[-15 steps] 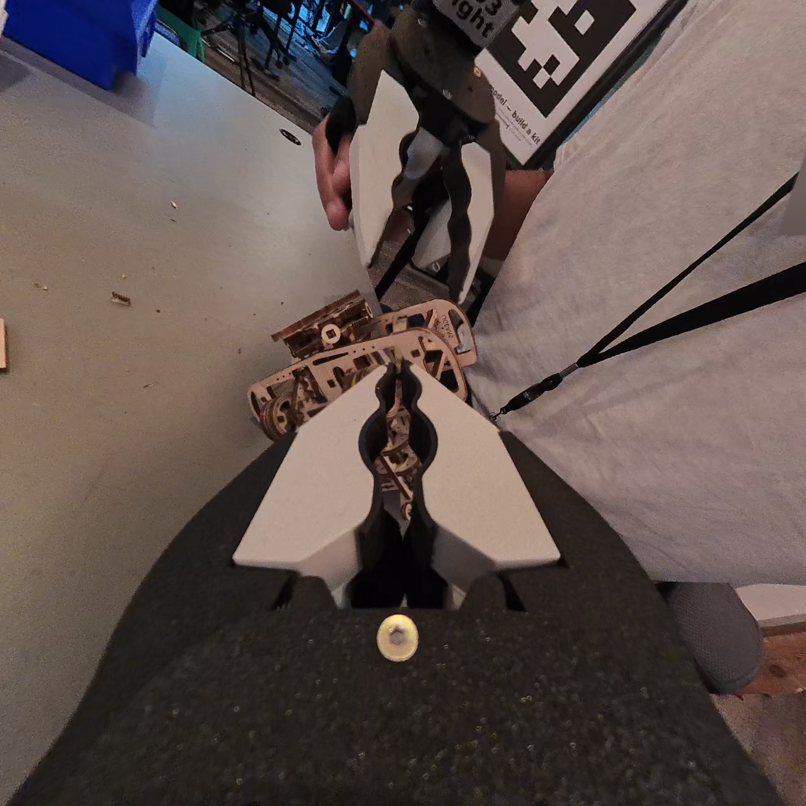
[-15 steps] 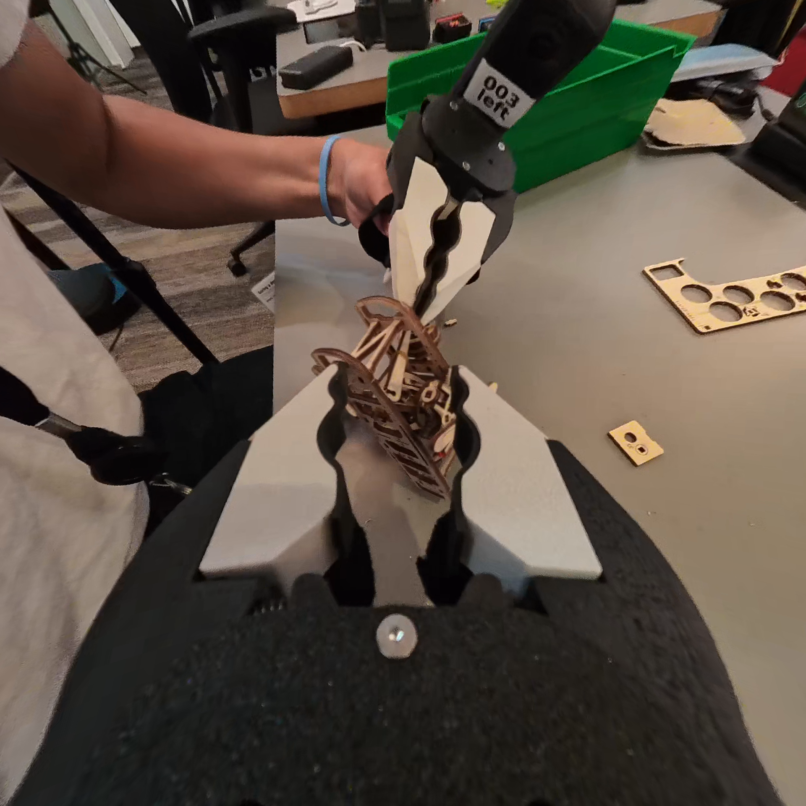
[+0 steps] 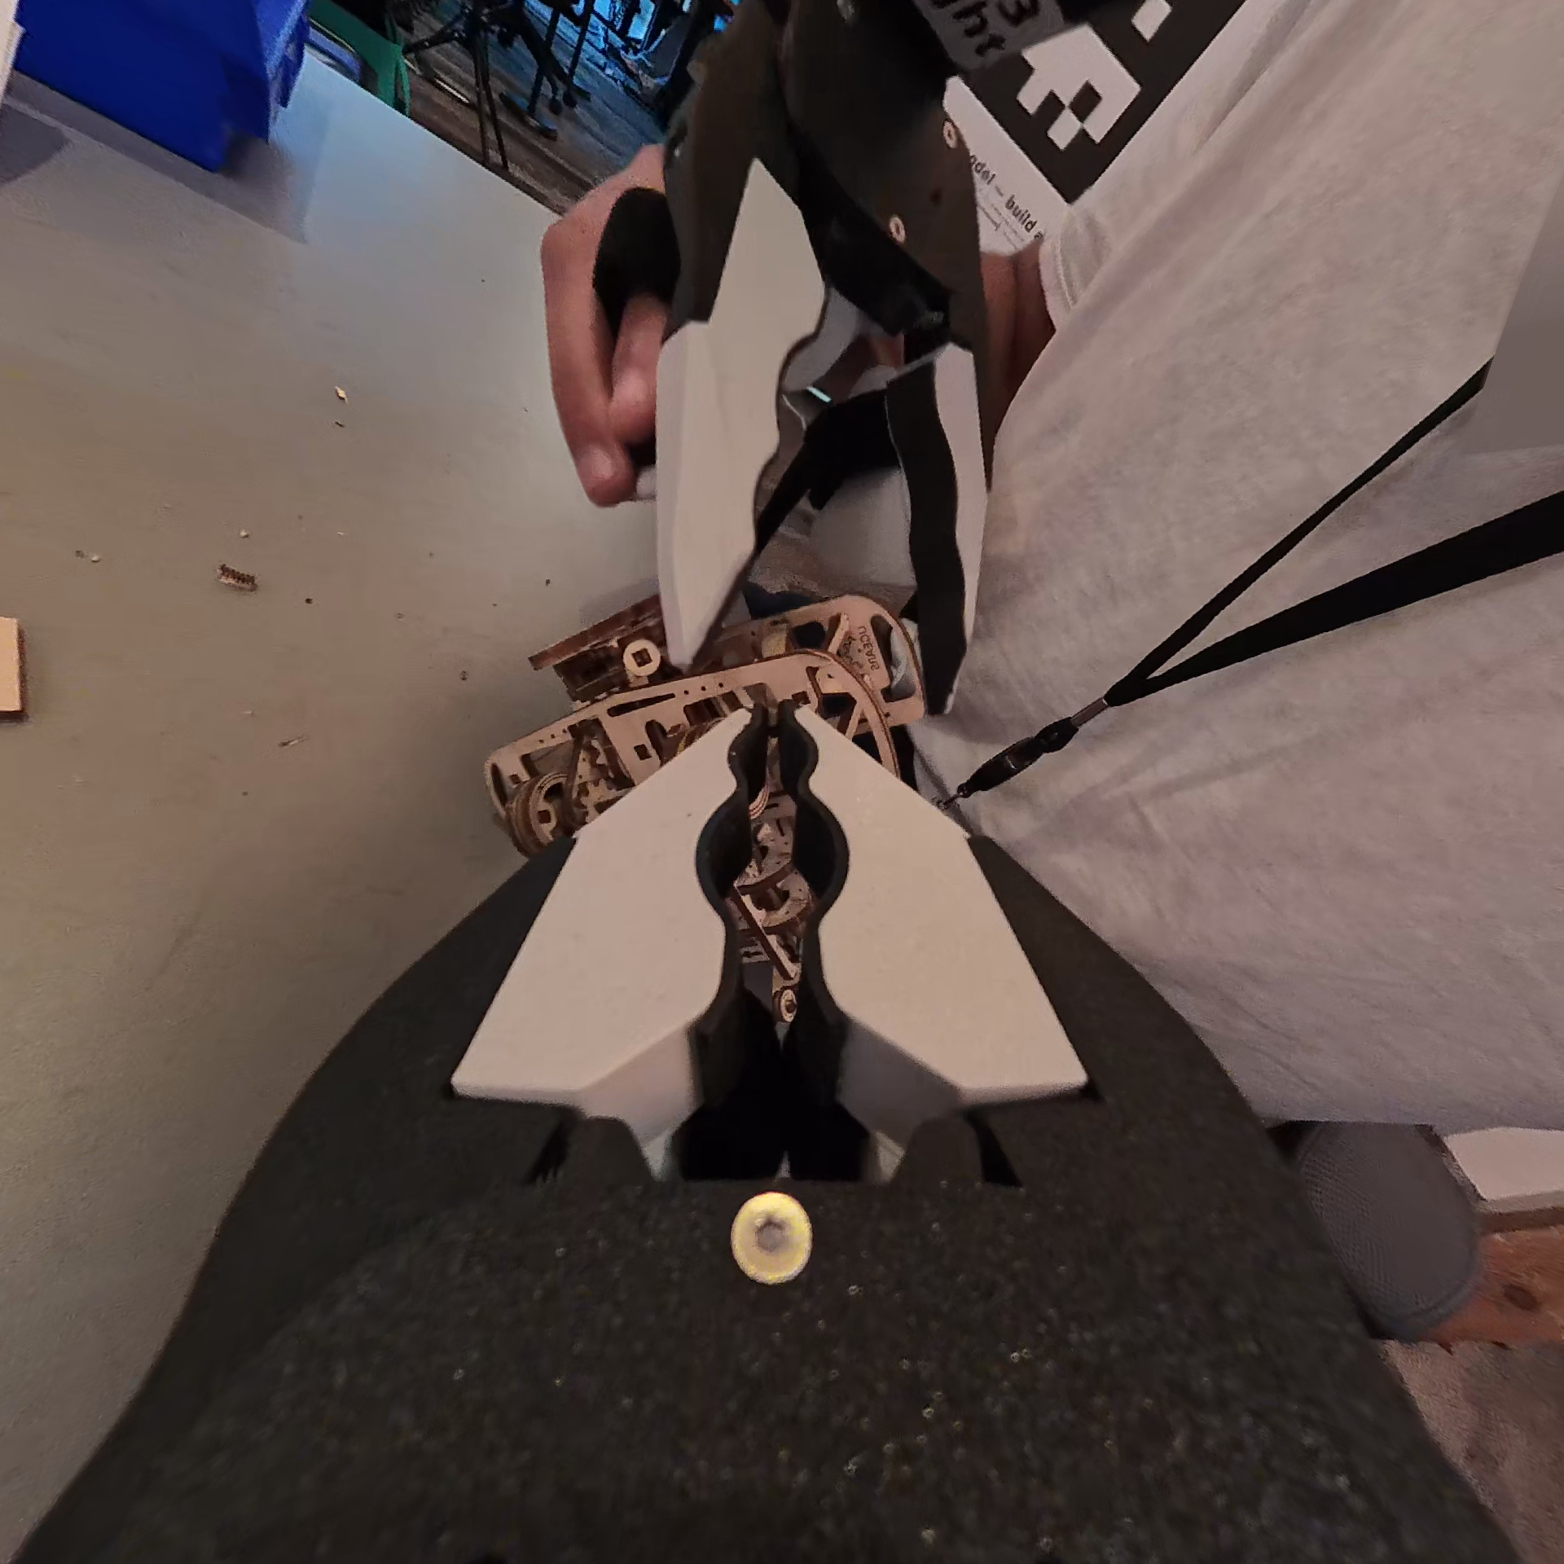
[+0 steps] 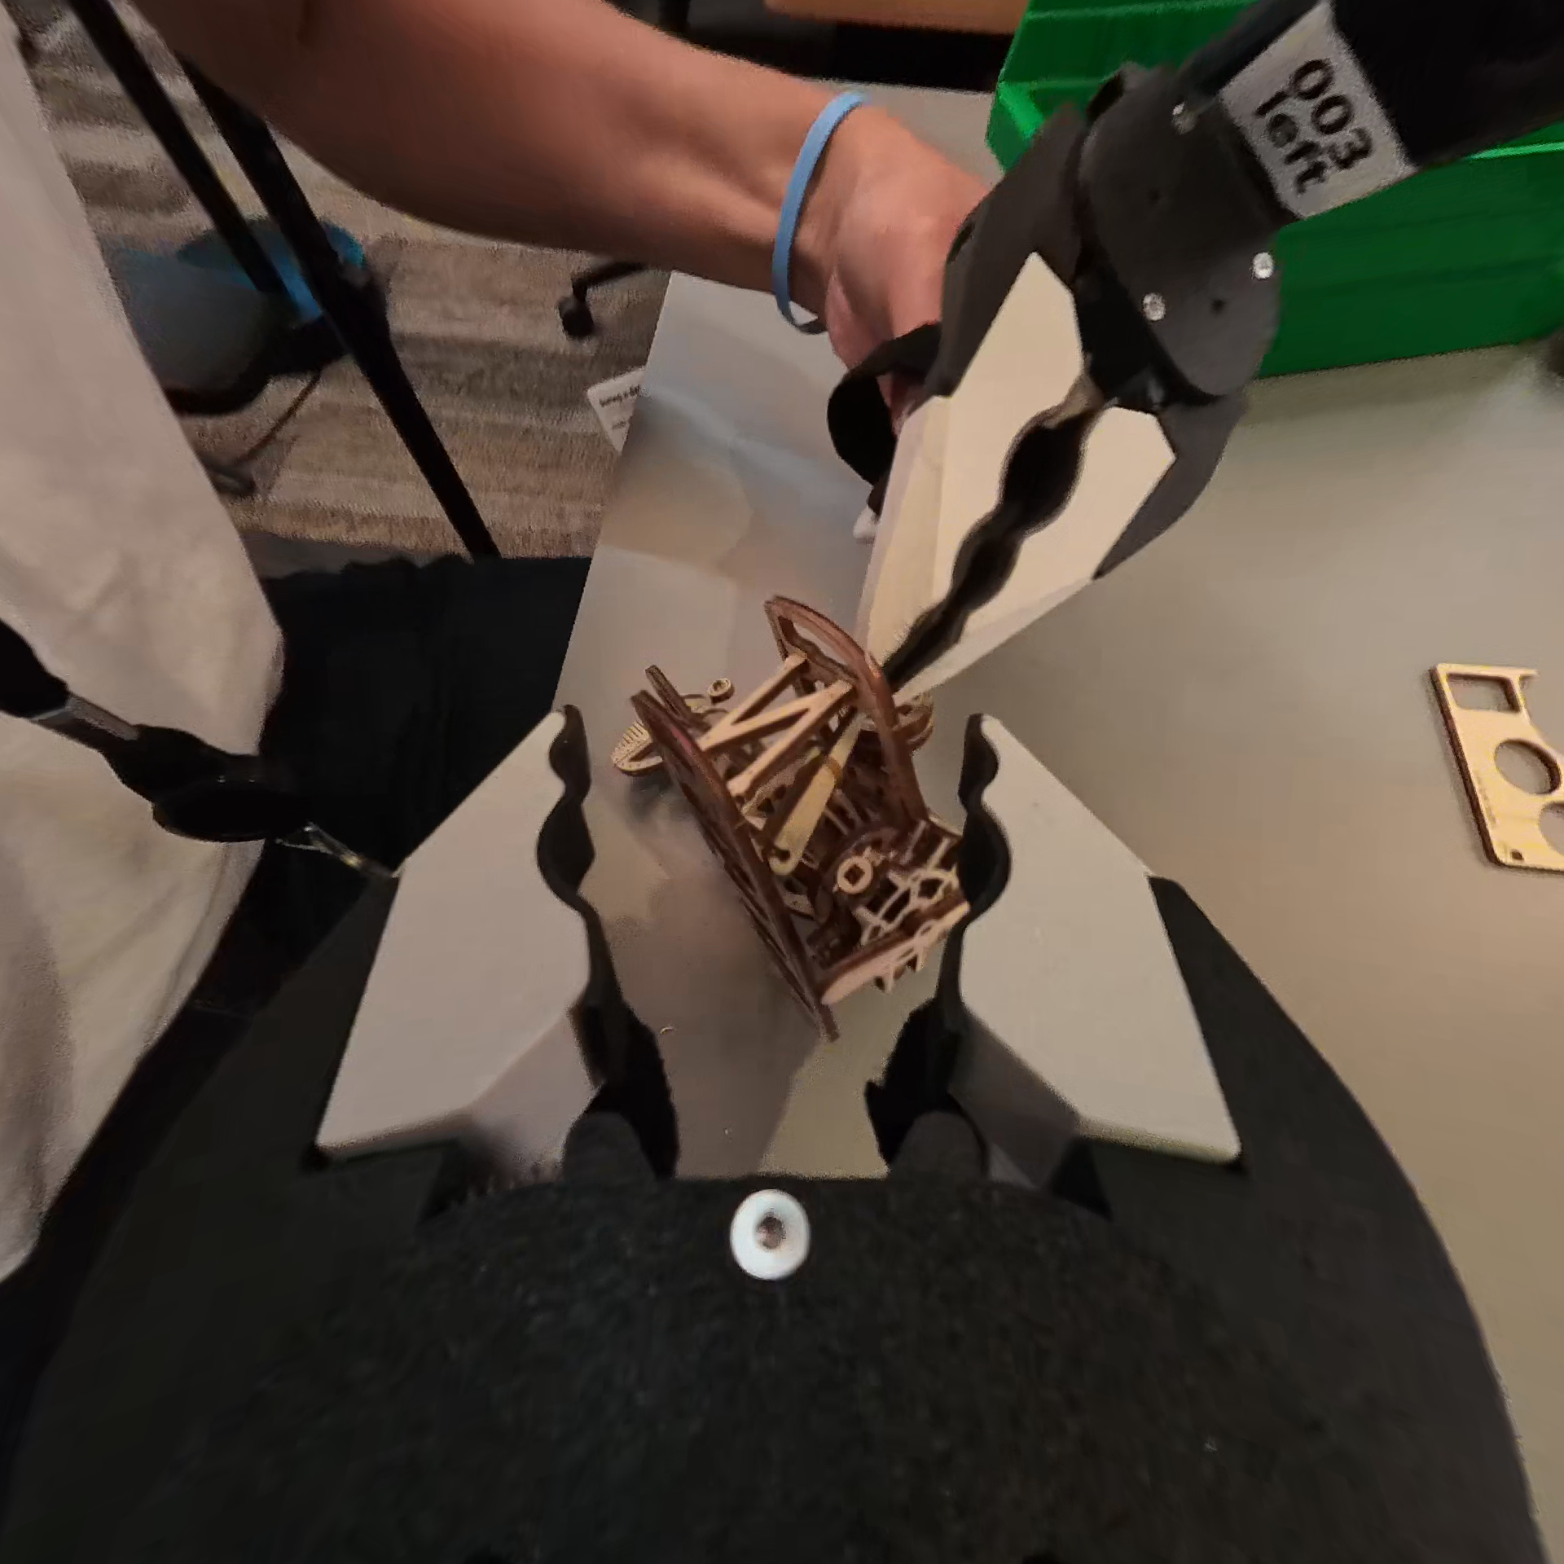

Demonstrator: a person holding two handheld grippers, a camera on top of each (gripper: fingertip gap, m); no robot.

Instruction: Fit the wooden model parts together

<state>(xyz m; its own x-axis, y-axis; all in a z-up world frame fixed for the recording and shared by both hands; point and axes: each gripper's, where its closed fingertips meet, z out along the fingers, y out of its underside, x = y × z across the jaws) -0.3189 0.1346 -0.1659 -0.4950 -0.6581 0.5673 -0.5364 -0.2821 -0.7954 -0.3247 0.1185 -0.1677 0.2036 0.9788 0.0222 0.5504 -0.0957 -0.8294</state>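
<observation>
- Closest in, the right gripper [image 4: 774, 863] is spread wide, jaws straddling the wooden model [image 4: 795, 812] with plenty of daylight on the left side. Nothing is pinched here. The model's boxy end sits right against the right-hand finger [image 4: 1058, 956]; whether it actually touches I can't tell.
- The model itself rests on the grey table [image 4: 1269, 677], near the table's edge by the person's body. Its long axis runs diagonally, from the boxy end near the right gripper up and away towards the curved, arched end.
- At that far arched end, the left gripper [image 4: 901, 669] comes in from beyond the model, jaws drawn narrow, clamped on a thin edge of the frame. The left wrist view backs that up: fingertips nearly together, with a sliver of wood between them.
- So the left gripper is the one holding; the right is nearer the boxy end but open. My read: the right jaws must shift sideways to centre on the model before closing, or they'll shove it rather than grip it.
- Beyond the model to the right lies a loose flat cut-out sheet [image 4: 1506, 779], well apart.
- Farther behind the model stands a green bin [image 4: 1396, 254].
</observation>
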